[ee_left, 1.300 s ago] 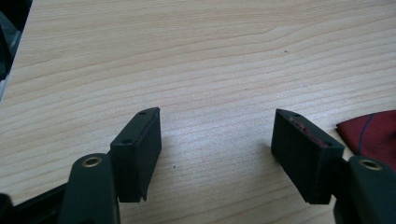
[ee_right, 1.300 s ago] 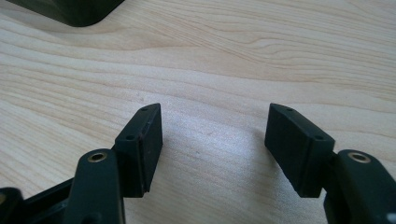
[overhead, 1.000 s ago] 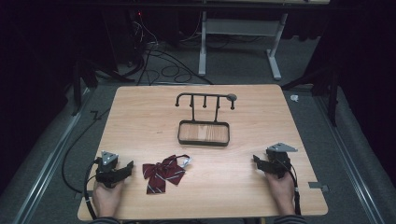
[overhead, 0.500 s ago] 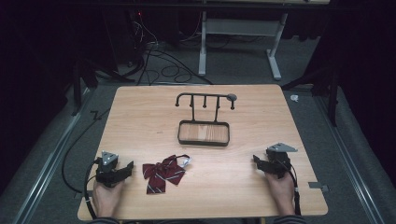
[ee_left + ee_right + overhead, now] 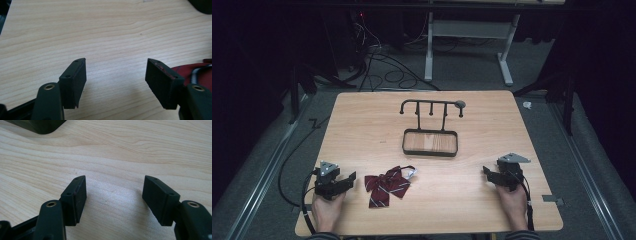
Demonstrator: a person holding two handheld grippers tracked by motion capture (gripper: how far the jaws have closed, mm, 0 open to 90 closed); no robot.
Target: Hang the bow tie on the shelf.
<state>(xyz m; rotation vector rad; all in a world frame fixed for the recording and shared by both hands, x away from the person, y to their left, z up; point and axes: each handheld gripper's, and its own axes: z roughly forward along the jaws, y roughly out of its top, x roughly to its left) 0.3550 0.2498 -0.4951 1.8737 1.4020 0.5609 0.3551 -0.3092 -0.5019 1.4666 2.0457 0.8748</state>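
- Left gripper [image 5: 348, 178]: jaws spread wide, nothing between them, resting low at the near-left of the table [image 5: 362, 120]. Its own view shows bare wood in the gap between the pads [image 5: 75, 80].
- Right gripper [image 5: 487, 172]: jaws also apart and empty, near-right of the table, pointing inward.
- Bow tie [image 5: 386, 185]: lies flat on the table just beside the left gripper, toward the centre, well apart from the right one. Its edge [image 5: 197, 72] shows past that gripper's outer jaw.
- Long axis of the bow runs roughly across the table, tilted a little; the near wing faces the left jaws.
- Judgement: left hand is far nearer; any pick would likely be a short reach sideways.
- Bow: soft dark-red cloth, pale stripes, a thin strap loop at the far end; should crumple under a pinch.
- Rack [image 5: 431, 106]: black metal bar with hanging pegs over a rimmed tray [image 5: 430, 151], mid-table, beyond the bow.
- Table: pale wood grain, matte.
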